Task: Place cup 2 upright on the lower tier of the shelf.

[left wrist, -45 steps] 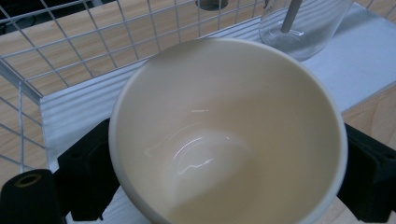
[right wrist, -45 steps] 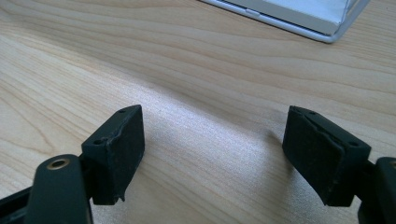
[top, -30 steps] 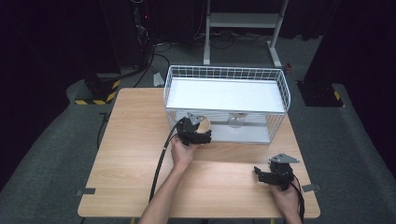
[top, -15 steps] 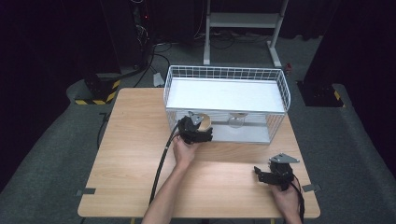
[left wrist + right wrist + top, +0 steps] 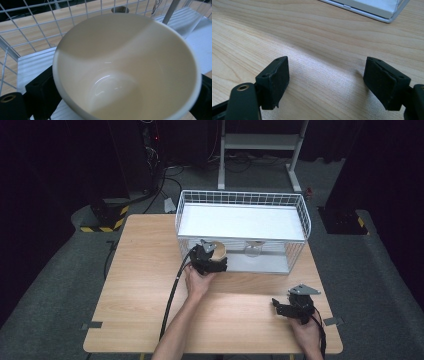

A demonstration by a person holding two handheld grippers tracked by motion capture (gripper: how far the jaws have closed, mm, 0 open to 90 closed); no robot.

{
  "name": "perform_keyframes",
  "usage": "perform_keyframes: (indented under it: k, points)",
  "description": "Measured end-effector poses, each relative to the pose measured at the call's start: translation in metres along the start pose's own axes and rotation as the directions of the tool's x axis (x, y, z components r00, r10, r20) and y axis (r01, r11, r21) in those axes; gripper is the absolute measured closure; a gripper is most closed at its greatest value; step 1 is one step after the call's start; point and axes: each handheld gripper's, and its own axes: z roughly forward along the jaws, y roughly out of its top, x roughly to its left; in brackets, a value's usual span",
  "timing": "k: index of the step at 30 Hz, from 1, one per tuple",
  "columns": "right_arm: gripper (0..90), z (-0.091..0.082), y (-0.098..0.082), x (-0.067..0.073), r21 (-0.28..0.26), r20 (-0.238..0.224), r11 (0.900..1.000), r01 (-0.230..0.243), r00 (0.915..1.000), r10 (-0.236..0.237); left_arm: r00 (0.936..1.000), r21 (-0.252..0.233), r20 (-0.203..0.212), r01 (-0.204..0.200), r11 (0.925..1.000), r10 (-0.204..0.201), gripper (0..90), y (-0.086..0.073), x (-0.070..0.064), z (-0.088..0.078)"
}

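Note:
A cream cup (image 5: 125, 70) sits between the black jaws of my left gripper (image 5: 120, 100), its mouth facing the camera. The jaws have just been opening slightly, with the cup still between them and a black finger (image 5: 37, 95) against its side. From above, my left gripper (image 5: 207, 260) holds the cup (image 5: 218, 251) at the front left of the white wire rack (image 5: 240, 200), on its lower shelf. My right gripper (image 5: 295, 307) rests near the table's front right corner. Its jaws (image 5: 334, 82) stand open over bare wood with nothing between them.
A clear glass (image 5: 253, 249) stands on the rack's lower shelf, to the right of the cup. The rack takes up the back right of the wooden table (image 5: 145, 270). A black cable (image 5: 172, 295) trails from the left gripper along the forearm.

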Motion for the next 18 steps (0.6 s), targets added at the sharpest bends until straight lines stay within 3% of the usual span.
perform_keyframes:
  k: [2,6,7,11,18]
  points:
    - [21.1,0.0,0.0,0.0,0.0,0.0,1.0,0.0,1.0,0.0,0.9995,-0.003,0.02,0.023,0.9997,-0.023,6.1,-0.001,-0.002,0.0]
    - [21.1,0.0,0.0,0.0,0.0,0.0,1.0,0.0,1.0,0.0,0.9998,0.012,0.019,0.008,0.9999,-0.009,6.1,-0.003,0.0,-0.001]
    - [21.1,0.0,0.0,0.0,0.0,0.0,1.0,0.0,1.0,0.0,0.9994,0.016,0.025,0.023,0.9996,-0.023,6.2,-0.004,0.0,-0.002]
    - [21.1,0.0,0.0,0.0,0.0,0.0,1.0,0.0,1.0,0.0,0.9999,0.015,0.01,-0.008,0.9998,0.008,8.7,-0.006,-0.001,-0.007]
    - [21.1,0.0,0.0,0.0,0.0,0.0,1.0,0.001,1.0,-0.001,0.9997,0.014,0.023,0.009,0.9999,-0.009,10.8,-0.014,-0.001,-0.014]
